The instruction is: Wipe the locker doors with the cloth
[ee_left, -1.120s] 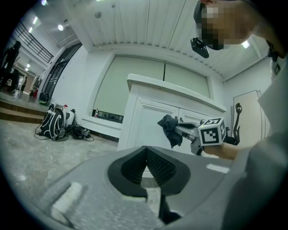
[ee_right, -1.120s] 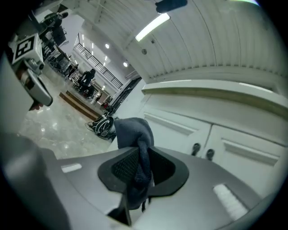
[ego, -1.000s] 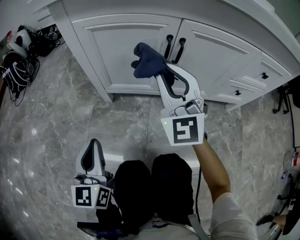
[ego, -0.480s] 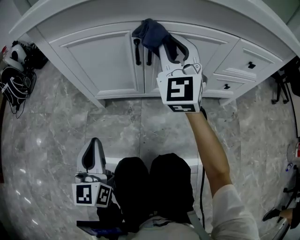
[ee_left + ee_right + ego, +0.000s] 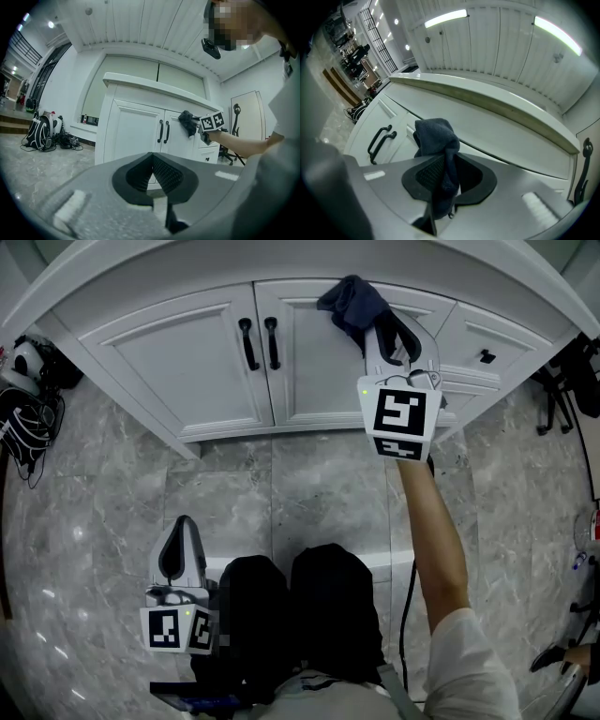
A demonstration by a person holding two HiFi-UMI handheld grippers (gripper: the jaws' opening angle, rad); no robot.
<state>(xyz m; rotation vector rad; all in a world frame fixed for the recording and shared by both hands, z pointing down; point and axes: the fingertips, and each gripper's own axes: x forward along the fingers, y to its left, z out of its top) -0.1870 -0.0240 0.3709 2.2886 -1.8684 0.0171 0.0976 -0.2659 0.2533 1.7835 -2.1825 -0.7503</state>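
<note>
as right arm (image 5: 433, 531) extends, tongs (image 5: 371, 326) pinch cloth (image 5: 352, 300), perhaps touching door (image 5: 314, 371)

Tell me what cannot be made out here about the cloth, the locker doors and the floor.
- Whether the cloth touches the locker door behind it: in the head view and the right gripper view the bunched cloth covers the spot.
- Dirt on the doors: too small in every view.
- The doors' lower part: in the left gripper view, the left gripper hides it.
- The dark gear on the floor: the head view's left edge cuts it off.
</note>
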